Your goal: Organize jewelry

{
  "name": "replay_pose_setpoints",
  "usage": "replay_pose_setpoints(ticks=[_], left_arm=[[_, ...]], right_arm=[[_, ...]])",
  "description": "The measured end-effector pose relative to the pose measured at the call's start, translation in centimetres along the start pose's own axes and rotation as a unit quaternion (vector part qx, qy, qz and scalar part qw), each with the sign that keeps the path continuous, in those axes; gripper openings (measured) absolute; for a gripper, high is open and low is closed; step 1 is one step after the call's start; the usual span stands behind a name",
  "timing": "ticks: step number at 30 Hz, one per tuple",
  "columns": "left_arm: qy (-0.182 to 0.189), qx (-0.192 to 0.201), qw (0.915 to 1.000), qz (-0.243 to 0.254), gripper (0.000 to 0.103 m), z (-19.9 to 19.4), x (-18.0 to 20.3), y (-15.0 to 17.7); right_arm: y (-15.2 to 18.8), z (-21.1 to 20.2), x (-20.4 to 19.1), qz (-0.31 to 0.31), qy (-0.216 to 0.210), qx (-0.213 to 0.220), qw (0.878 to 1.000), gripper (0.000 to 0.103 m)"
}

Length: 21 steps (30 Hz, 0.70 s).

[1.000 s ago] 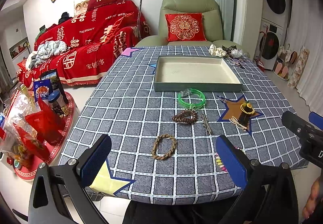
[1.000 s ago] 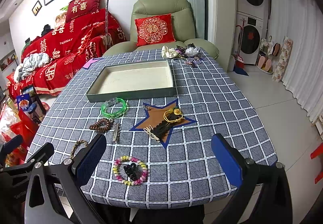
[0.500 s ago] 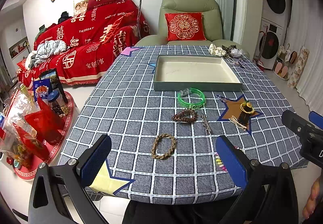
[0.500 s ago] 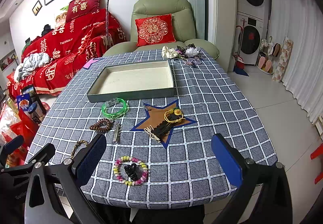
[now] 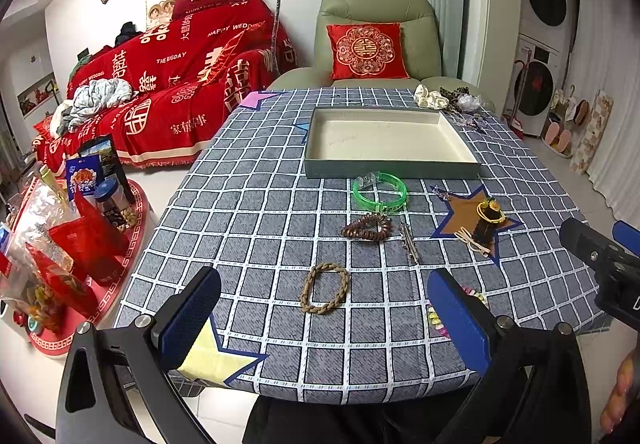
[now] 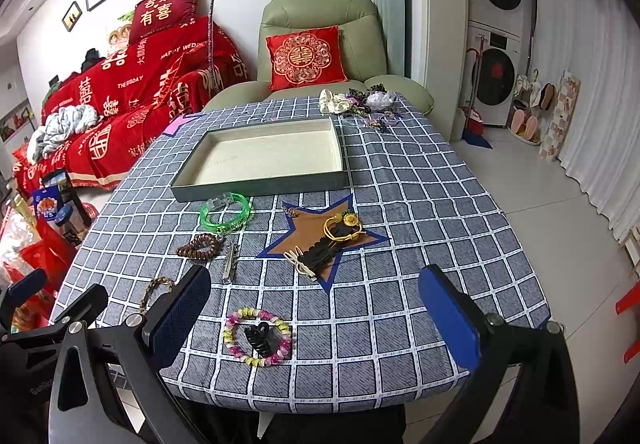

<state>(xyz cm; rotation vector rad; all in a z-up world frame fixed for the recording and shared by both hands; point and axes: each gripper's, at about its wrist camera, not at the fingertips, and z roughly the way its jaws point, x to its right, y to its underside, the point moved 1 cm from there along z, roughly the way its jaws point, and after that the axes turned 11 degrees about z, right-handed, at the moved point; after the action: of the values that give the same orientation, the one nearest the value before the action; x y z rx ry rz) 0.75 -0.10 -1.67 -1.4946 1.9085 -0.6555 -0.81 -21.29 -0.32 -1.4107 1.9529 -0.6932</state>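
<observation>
An empty grey-green tray lies mid-table. In front of it lie a green bangle, a brown bead bracelet, a metal hair clip and a braided rope bracelet. A pastel bead bracelet rings a black claw clip. Yellow ring and dark clips sit on a brown star. My left gripper is open over the near edge, just before the rope bracelet. My right gripper is open, beside the pastel bracelet.
A checked grey cloth covers the table. Scrunchies and hair ties are heaped at the far right corner. A green armchair stands behind, a red sofa to the left, and snack bags on a red stand low left.
</observation>
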Motion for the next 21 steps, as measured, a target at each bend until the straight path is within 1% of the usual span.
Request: replay_pose_setpoints(ticks=[12,17,21], left_arm=[[0.003,-0.015,0.9999,-0.001,0.103,1.0,-0.5,0.4],[0.003,-0.028,0.9996,-0.004,0.103,1.9,-0.8,0.8],[0.015,-0.046,0.9988,-0.006,0.103,3.3,-1.2,1.4]], right_arm=[[0.0,0.7,1.0,0.008,0.010,-0.012,1.000,0.103],[0.1,1.4,1.8,0.012,0.018,-0.024,0.999,0.103],[0.6,2.3,2.3,0.015,0.023,-0.041,0.999,0.103]])
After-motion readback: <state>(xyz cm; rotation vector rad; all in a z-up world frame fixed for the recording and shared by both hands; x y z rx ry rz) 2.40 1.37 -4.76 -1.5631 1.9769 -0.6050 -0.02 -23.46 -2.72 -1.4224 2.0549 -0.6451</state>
